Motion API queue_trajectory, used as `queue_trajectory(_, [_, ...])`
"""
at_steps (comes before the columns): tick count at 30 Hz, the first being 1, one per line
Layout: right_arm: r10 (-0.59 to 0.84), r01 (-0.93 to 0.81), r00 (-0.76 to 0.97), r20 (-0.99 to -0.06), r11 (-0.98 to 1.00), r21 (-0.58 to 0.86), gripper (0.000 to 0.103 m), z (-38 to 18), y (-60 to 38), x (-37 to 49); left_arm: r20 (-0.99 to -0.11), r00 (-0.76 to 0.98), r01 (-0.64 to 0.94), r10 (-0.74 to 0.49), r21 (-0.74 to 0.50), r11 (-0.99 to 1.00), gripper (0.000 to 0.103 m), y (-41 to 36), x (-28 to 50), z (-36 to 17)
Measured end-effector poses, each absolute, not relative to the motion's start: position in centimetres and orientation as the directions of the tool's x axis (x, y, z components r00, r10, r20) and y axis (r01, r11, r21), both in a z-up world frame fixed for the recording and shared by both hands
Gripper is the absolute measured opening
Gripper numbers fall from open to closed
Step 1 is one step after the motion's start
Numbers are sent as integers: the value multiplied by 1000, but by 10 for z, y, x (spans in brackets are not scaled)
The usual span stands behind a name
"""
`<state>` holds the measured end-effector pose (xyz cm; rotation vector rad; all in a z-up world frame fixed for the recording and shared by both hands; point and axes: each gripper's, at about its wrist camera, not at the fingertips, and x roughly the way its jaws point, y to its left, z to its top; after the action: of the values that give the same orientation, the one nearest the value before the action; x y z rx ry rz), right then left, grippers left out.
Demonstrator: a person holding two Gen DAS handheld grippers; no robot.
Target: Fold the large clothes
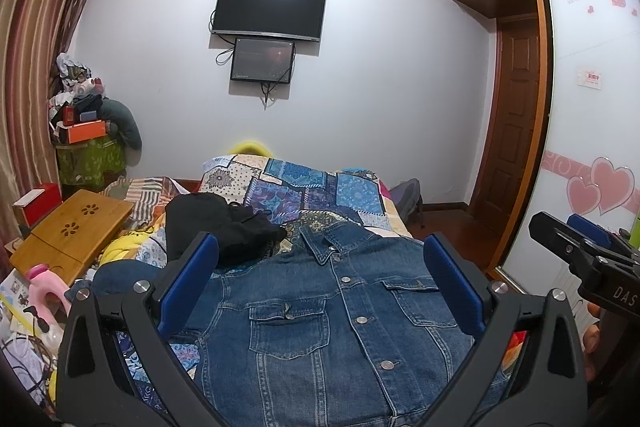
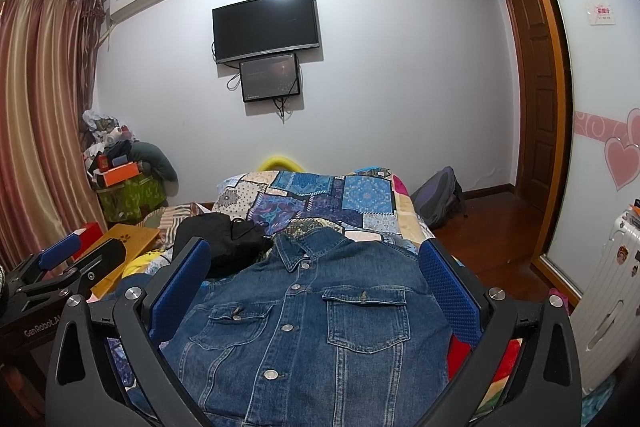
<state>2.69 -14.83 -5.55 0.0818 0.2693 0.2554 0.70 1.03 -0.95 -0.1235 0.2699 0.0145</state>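
Denim jacket (image 1: 328, 323) flat on patchwork quilt (image 1: 312, 187)

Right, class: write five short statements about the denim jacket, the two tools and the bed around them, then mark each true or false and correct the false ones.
1. The denim jacket lies front up on the patchwork quilt. True.
2. The left tool is clamped on the collar. False: it is open and holds nothing.
3. A black garment lies left of the collar. True.
4. The right tool is open. True.
5. The jacket's front is unbuttoned and spread wide. False: the front is closed, its buttons in a row.
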Motion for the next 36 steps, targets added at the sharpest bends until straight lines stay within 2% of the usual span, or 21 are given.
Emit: queue_trajectory(36, [257, -233, 922, -288, 965, 117, 103, -66, -150, 34, -294, 956, -35, -2, -120, 992, 103, 12, 16, -12])
